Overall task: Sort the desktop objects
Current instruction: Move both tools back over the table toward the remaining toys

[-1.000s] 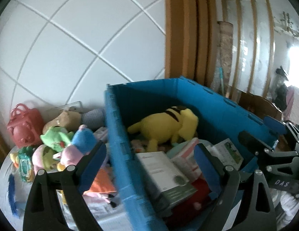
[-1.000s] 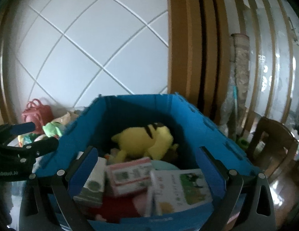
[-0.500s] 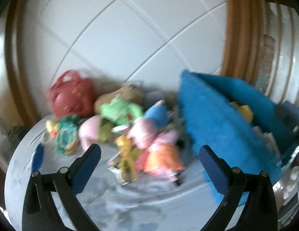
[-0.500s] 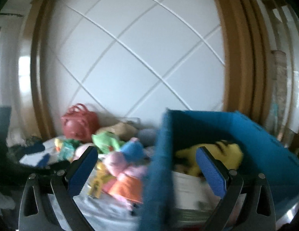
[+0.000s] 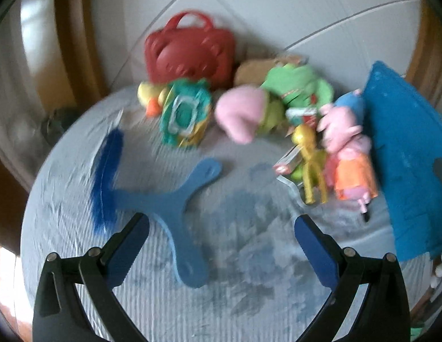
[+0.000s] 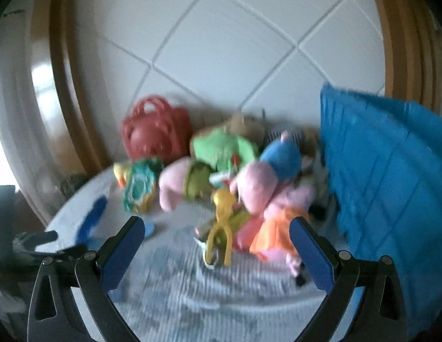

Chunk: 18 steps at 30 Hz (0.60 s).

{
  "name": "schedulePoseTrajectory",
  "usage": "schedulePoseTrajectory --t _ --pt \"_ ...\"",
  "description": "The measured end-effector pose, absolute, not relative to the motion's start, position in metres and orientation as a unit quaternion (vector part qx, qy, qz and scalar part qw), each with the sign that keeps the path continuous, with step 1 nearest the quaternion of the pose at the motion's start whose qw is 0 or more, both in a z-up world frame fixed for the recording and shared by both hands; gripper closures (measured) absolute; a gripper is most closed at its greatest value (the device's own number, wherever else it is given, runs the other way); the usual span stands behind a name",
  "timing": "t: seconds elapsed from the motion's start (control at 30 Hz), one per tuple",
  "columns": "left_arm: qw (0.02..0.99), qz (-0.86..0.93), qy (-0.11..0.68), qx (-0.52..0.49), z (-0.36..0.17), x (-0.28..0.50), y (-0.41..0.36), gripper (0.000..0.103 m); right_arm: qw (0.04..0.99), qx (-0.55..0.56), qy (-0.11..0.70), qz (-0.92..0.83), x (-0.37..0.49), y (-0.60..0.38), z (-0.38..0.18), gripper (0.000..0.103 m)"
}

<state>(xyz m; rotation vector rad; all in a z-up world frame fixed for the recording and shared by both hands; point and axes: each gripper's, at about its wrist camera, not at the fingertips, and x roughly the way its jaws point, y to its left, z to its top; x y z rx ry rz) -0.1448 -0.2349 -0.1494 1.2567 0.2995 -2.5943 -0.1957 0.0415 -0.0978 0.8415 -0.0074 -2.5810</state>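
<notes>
My left gripper (image 5: 221,245) hangs open over the grey cloth of the round table (image 5: 249,285), nothing between its fingers. Just ahead of it lies a flat blue three-armed boomerang (image 5: 175,199). My right gripper (image 6: 215,245) is open too, and a yellow figure (image 6: 221,216) lies just beyond its tips. The toy heap holds a pink pig plush in an orange dress (image 6: 275,233), a blue plush (image 6: 280,156), a green plush (image 5: 297,85), a pink plush (image 5: 240,114) and a teal toy (image 5: 186,116). Both views are motion-blurred.
A blue crate (image 5: 411,156) stands at the right edge of the table, its wall close to the pig plush. A red bag (image 5: 189,54) leans against the white tiled wall behind. A dark blue feathery strip (image 5: 107,176) lies at the left, near the table's rim.
Both views have swung left, from the inside of the blue crate to the toys on the table. The left view has also tipped down toward the cloth. The left jaws stand slightly wider.
</notes>
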Motion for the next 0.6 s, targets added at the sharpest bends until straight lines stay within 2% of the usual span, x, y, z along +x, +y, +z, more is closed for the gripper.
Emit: schedulePoseTrajectory --t 0.33,0.4,0.43,0.47,0.53,0.6 --pt "0.163 -0.870 0.114 0.451 -0.183 -0.175 -0.256 0.000 0.234 0.379 0.015 -0.895 -0.258 0.013 -0.158 0.000" --pt "0.155 -0.871 0.111 0.453 -0.186 -0.188 -0.255 0.003 0.229 0.398 0.020 -0.888 -0.269 0.005 -0.170 0.003" --pt "0.149 -0.871 0.109 0.454 -0.188 -0.195 -0.255 0.004 0.230 0.405 0.017 -0.885 -0.273 0.002 -0.175 0.013" --pt "0.138 -0.873 0.106 0.455 -0.190 -0.207 -0.253 0.004 0.231 0.412 0.015 -0.881 -0.278 -0.001 -0.180 0.028" --pt "0.118 -0.876 0.095 0.457 -0.193 -0.232 -0.249 0.006 0.223 0.422 0.015 -0.879 -0.289 -0.007 -0.188 0.043" --pt "0.100 -0.879 0.080 0.459 -0.196 -0.257 -0.244 0.006 0.220 0.432 0.006 -0.875 -0.302 -0.012 -0.196 0.044"
